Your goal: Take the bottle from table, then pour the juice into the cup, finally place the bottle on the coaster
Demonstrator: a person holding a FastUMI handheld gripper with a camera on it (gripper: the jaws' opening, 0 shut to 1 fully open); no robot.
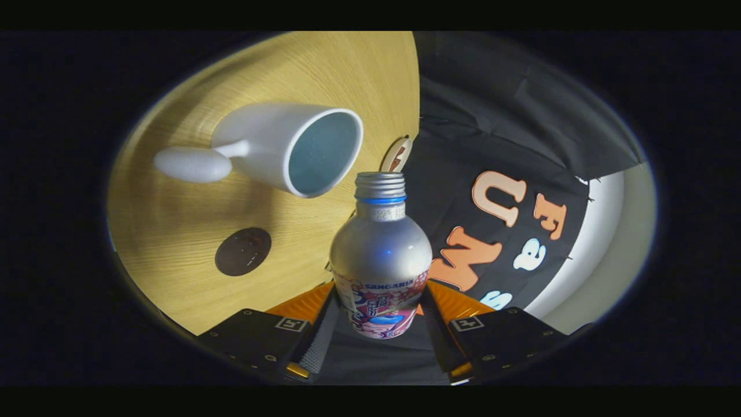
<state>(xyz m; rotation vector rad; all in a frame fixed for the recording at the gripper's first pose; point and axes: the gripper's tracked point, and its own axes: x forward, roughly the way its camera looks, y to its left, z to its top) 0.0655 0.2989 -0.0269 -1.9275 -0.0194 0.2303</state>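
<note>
Gripper (380, 315) pinching bottle (380, 260): both fingers press on its labelled lower body, one on each side. Bottle is silver with blue neck ring; threaded mouth uncapped, pointing away from fingers. View rolled: wooden table (173, 231) sits to one side, black cloth wall (509, 116) to the other. White cup (289, 147) stands on table just beyond bottle mouth, its opening facing the mouth; handle on far side. Inside of cup looks pale blue; contents cannot tell. Dark round coaster (243, 251) lies on table beside bottle, apart from cup, nothing on it. Small wooden piece (398, 155) at table edge behind bottle mouth.
</note>
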